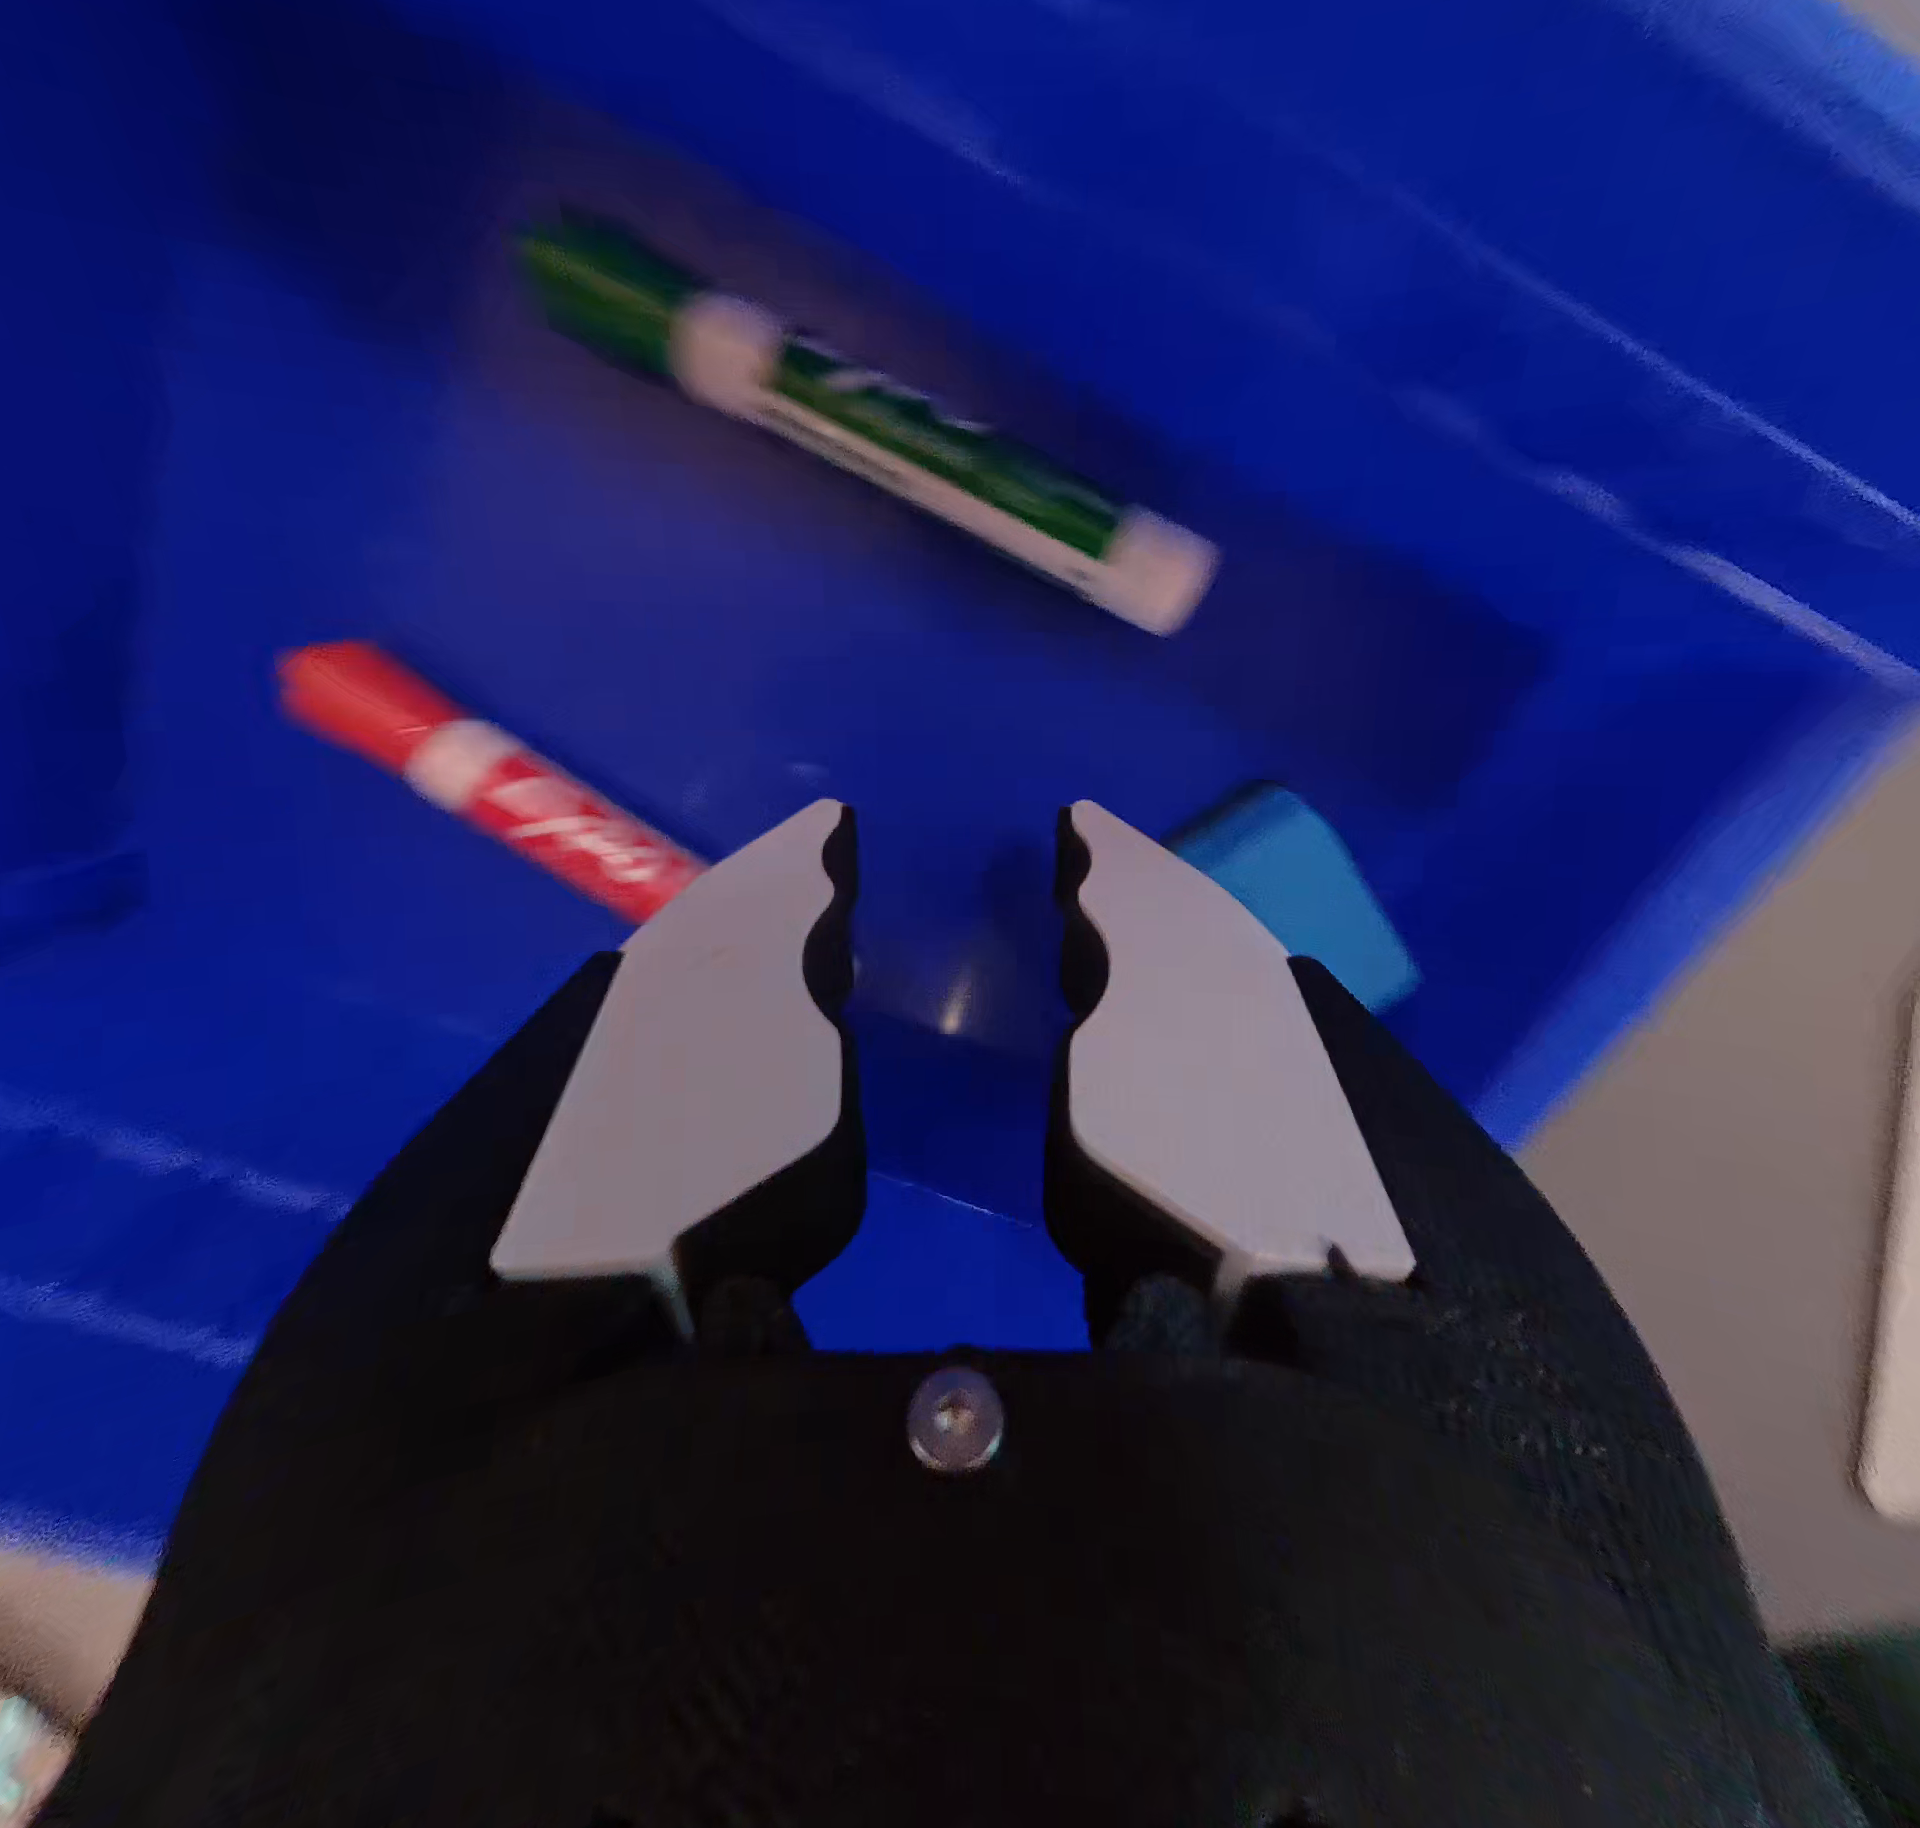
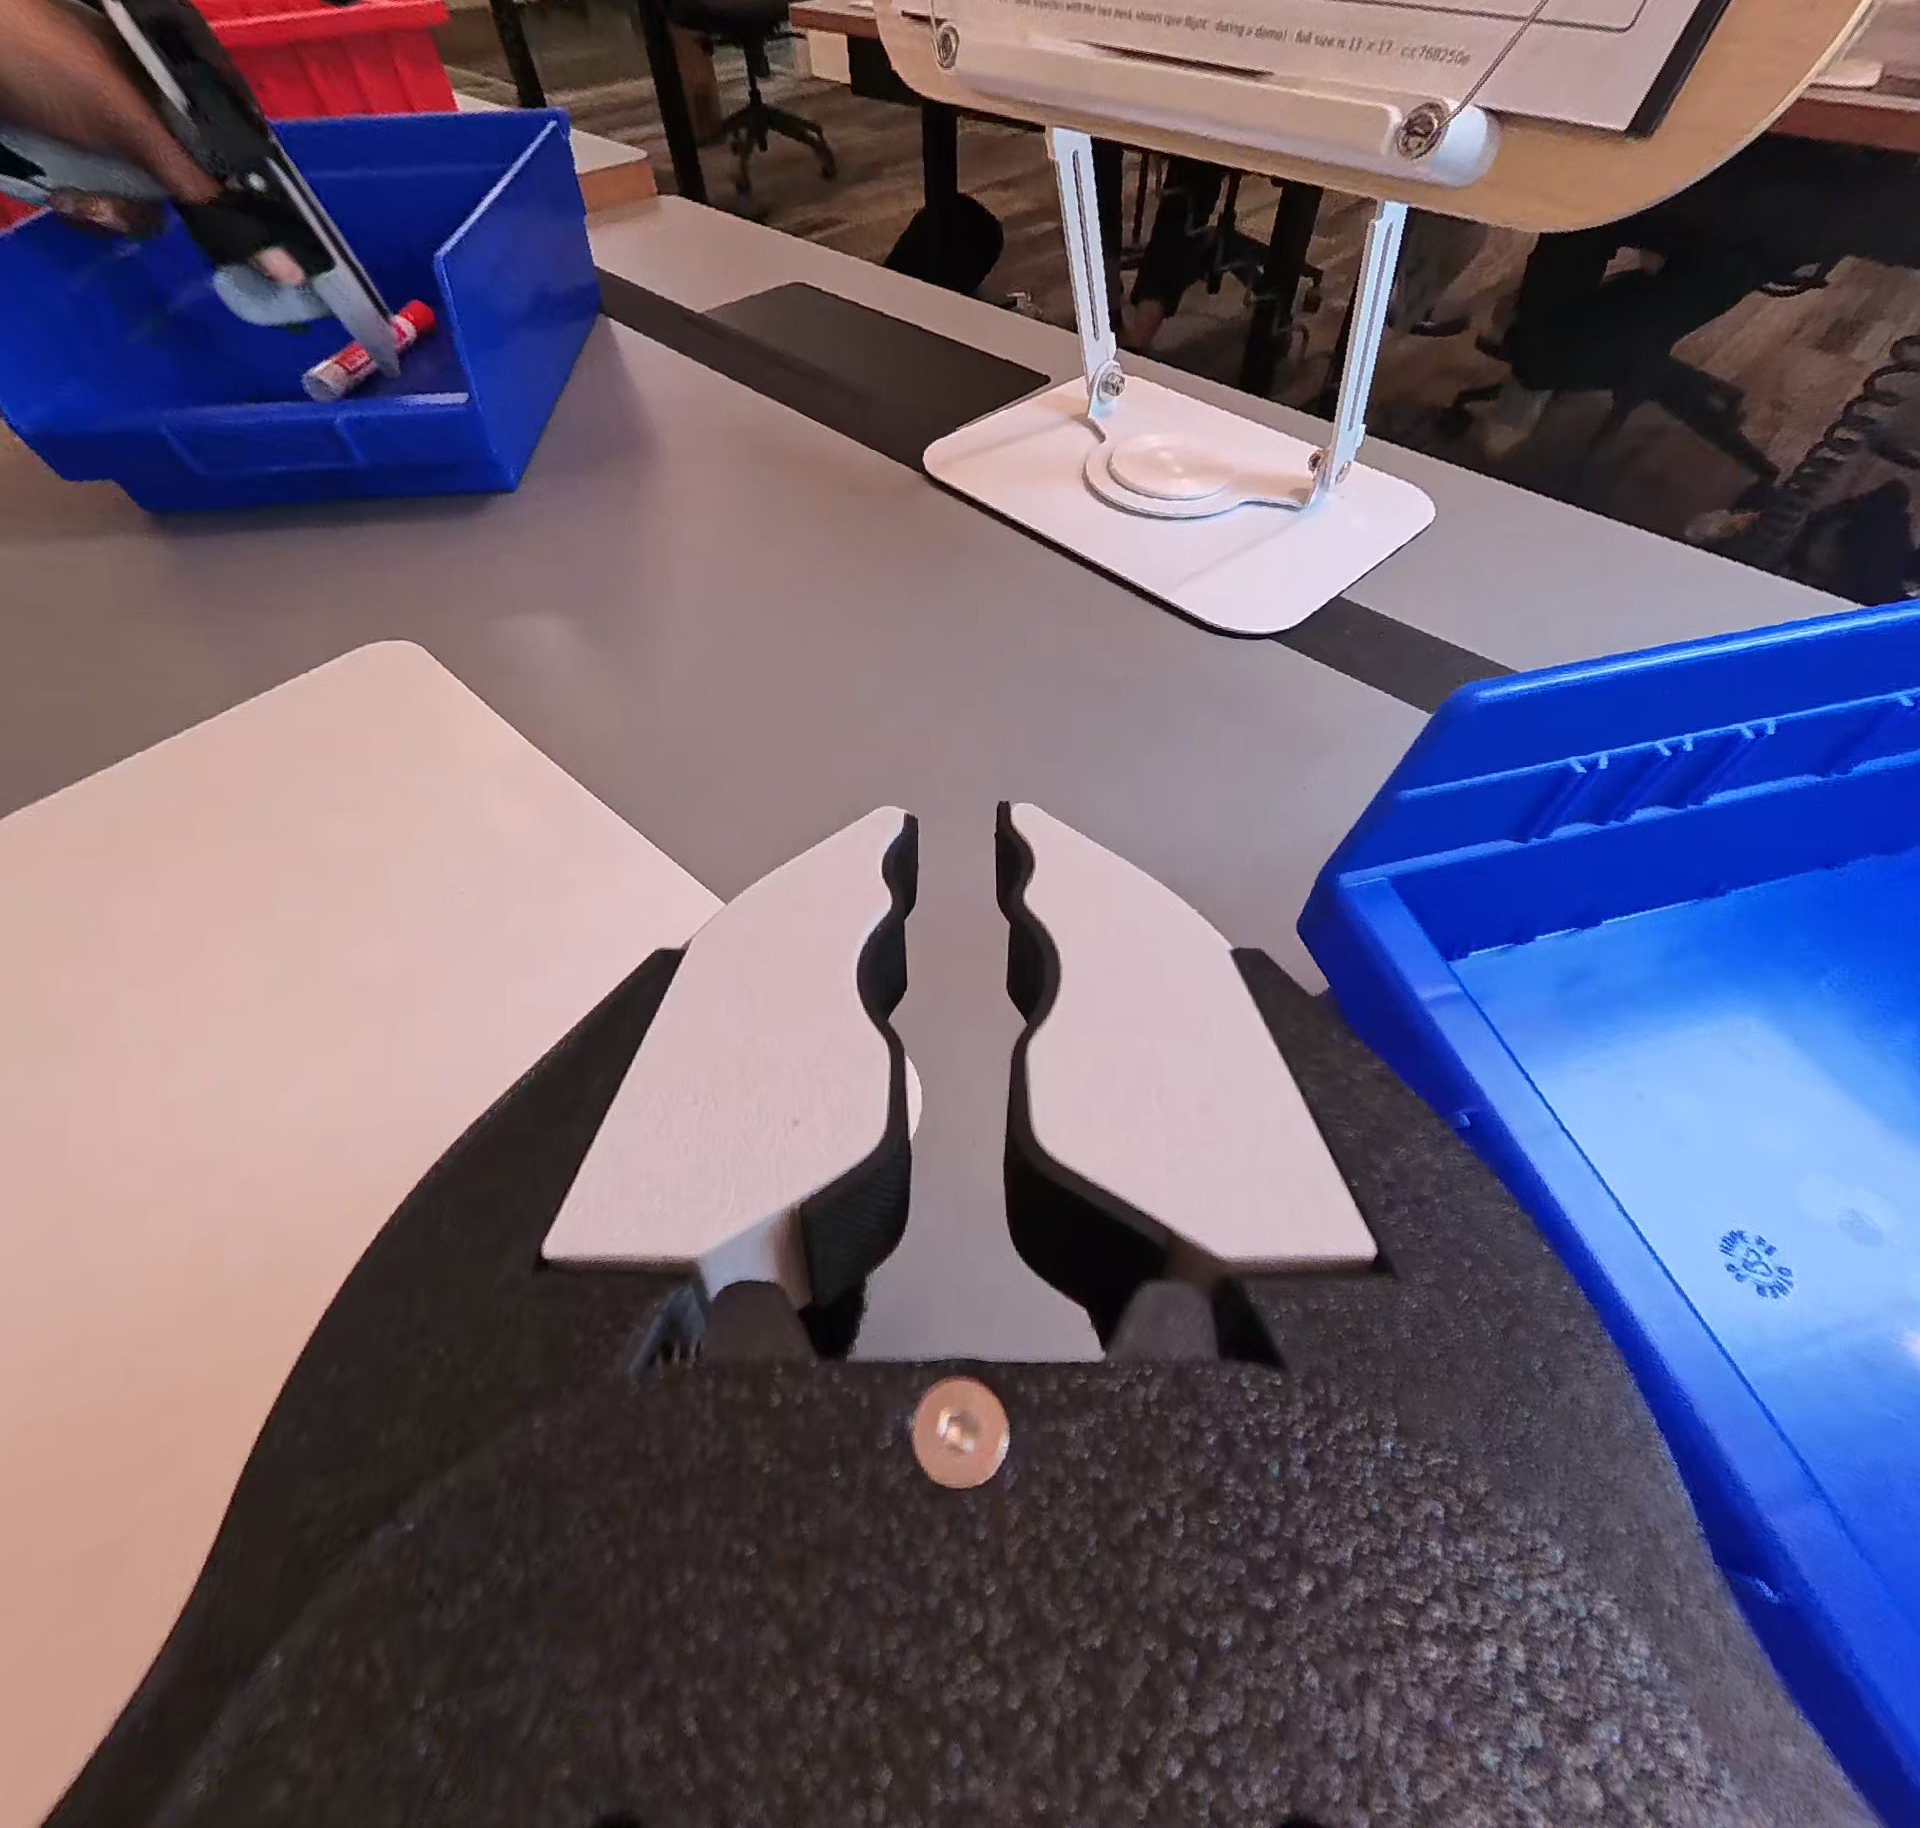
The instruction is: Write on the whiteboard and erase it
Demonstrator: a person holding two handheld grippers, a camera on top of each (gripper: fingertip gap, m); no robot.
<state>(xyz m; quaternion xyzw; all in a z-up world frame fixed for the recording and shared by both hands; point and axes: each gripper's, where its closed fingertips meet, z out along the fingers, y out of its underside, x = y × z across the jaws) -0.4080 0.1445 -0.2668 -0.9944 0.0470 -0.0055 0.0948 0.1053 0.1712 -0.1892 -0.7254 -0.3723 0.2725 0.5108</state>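
Grey worktop point(image 2: 790, 573) is carrying everything, and the whiteboard point(image 2: 260, 947), blank and flat, is lying near its front edge, just left of the right gripper point(image 2: 956, 822). Well apart from it, in the far blue bin point(image 2: 499, 303), the markers are waiting: a red marker point(image 1: 488, 770) and a green marker point(image 1: 883, 428) are resting on the bin floor, with a light blue block point(image 1: 1299, 895), possibly the eraser, near the corner. The left gripper point(image 1: 956, 833) is reaching down into that bin, its fingers standing moderately apart and holding nothing, tips hovering between the red marker and the blue block. The left view is blurring, so the hand seems to be moving fast; the fingers could be clipping the red marker's end and rolling it away, or closing on nothing. A person's forearm point(image 2: 73, 95) is angling the tool steeply downward over the bin's rim. The right gripper is idling low over the worktop, fingers narrowly parted and empty, beside a second blue bin point(image 2: 1662, 947), facing a white document stand point(image 2: 1195, 511).
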